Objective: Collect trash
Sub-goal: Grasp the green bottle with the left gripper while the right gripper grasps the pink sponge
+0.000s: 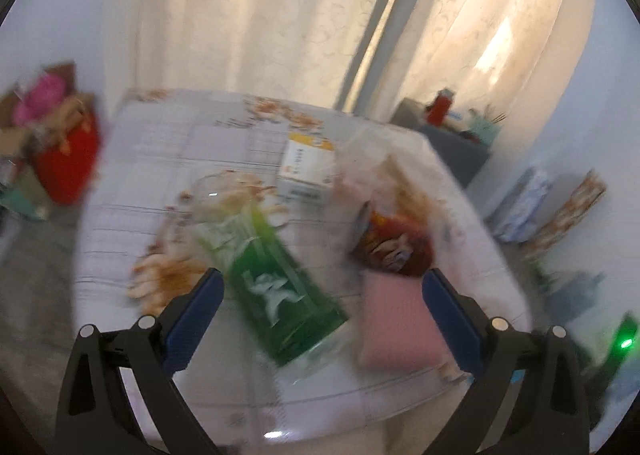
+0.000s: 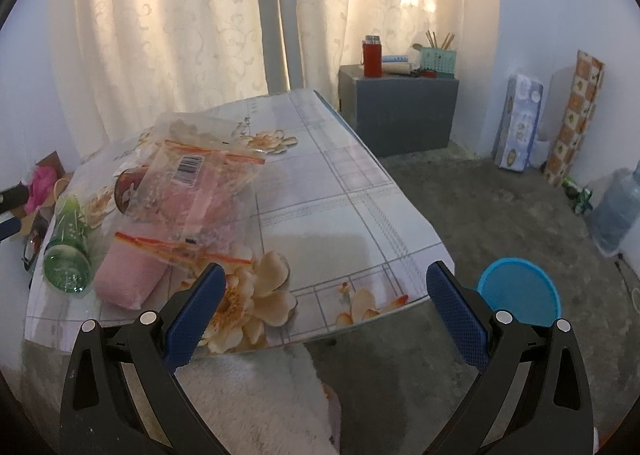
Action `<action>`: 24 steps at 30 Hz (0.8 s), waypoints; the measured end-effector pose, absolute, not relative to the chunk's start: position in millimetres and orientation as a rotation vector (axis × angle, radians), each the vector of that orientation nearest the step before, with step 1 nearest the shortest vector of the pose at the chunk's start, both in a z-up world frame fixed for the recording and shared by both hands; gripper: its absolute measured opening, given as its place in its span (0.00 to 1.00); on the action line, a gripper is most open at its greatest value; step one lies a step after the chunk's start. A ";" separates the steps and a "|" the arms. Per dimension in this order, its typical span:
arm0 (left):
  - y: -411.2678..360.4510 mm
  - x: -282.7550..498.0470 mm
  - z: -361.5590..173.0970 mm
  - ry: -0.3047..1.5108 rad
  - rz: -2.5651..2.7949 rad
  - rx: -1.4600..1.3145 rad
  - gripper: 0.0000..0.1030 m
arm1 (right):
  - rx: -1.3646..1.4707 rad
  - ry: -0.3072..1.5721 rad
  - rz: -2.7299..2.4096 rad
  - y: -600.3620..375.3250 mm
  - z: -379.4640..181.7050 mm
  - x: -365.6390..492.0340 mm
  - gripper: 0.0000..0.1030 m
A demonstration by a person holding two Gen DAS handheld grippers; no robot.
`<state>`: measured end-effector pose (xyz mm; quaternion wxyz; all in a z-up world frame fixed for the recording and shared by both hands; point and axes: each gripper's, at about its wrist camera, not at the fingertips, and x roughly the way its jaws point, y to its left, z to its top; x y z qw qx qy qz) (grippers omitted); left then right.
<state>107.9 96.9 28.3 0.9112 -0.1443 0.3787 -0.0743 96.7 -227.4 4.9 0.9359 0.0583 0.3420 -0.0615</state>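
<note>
Nothing looks collected yet: the bottle (image 1: 276, 279), snack bag (image 1: 394, 243) and clear wrapper (image 2: 200, 179) lie on the table (image 2: 340, 191), both the left gripper (image 1: 322, 311) and right gripper (image 2: 326, 307) wide open, empty.

One green bottle (image 2: 67, 245), one pink sponge (image 2: 132, 275), one carton (image 1: 306, 167).

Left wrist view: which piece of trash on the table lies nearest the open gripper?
The green bottle, lying on its side with its base toward the left gripper. The snack bag and the white box lie farther back.
</note>
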 end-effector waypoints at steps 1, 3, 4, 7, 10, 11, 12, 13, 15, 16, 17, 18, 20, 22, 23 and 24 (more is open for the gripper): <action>97.7 113.7 26.7 0.783 -0.147 -0.303 0.95 | 0.126 0.702 -0.122 -228.7 3.1 98.7 0.93; 98.0 132.6 19.7 0.802 -0.083 -0.275 0.95 | 0.137 0.709 -0.113 -230.4 -0.3 102.6 0.93; 98.7 139.6 17.0 0.816 -0.044 -0.257 0.94 | 0.143 0.714 -0.108 -231.2 -2.1 105.0 0.93; 104.3 159.6 6.7 0.843 0.053 -0.185 0.94 | 0.150 0.723 -0.098 -231.7 -6.2 110.4 0.93; 109.8 177.5 -12.7 0.913 0.099 -0.177 0.94 | 0.157 0.730 -0.089 -231.5 -8.2 113.5 0.93; 111.2 181.5 -18.7 0.930 0.109 -0.184 0.94 | 0.158 0.731 -0.087 -231.2 -8.5 114.2 0.93; 112.3 184.9 -25.0 0.948 0.119 -0.192 0.94 | 0.157 0.732 -0.087 -231.1 -8.5 114.4 0.93; 112.9 186.2 -28.4 0.955 0.122 -0.198 0.93 | 0.154 0.732 -0.086 -230.5 -8.0 114.9 0.93; 111.8 187.7 -35.1 0.972 0.136 -0.199 0.84 | 0.147 0.731 -0.085 -229.9 -7.1 113.8 0.93; 111.1 188.6 -38.9 0.977 0.143 -0.194 0.80 | 0.141 0.729 -0.084 -228.7 -5.8 112.7 0.93; 111.1 187.2 -40.6 0.977 0.140 -0.202 0.76 | 0.136 0.729 -0.084 -228.2 -5.2 111.8 0.93; 111.2 185.2 -41.8 0.977 0.135 -0.211 0.73 | 0.129 0.727 -0.083 -226.6 -4.2 110.6 0.93; 109.0 183.6 -40.7 0.972 0.138 -0.211 0.65 | 0.121 0.719 -0.075 -222.8 -1.4 108.0 0.93; 109.6 177.6 -39.7 0.969 0.130 -0.206 0.62 | 0.118 0.708 -0.051 -218.5 2.4 104.1 0.93; 111.9 173.0 -39.7 0.968 0.124 -0.227 0.61 | 0.119 0.704 -0.035 -216.0 4.5 102.5 0.93; 114.6 167.1 -39.9 0.967 0.121 -0.248 0.61 | 0.120 0.697 -0.012 -212.0 7.4 99.9 0.93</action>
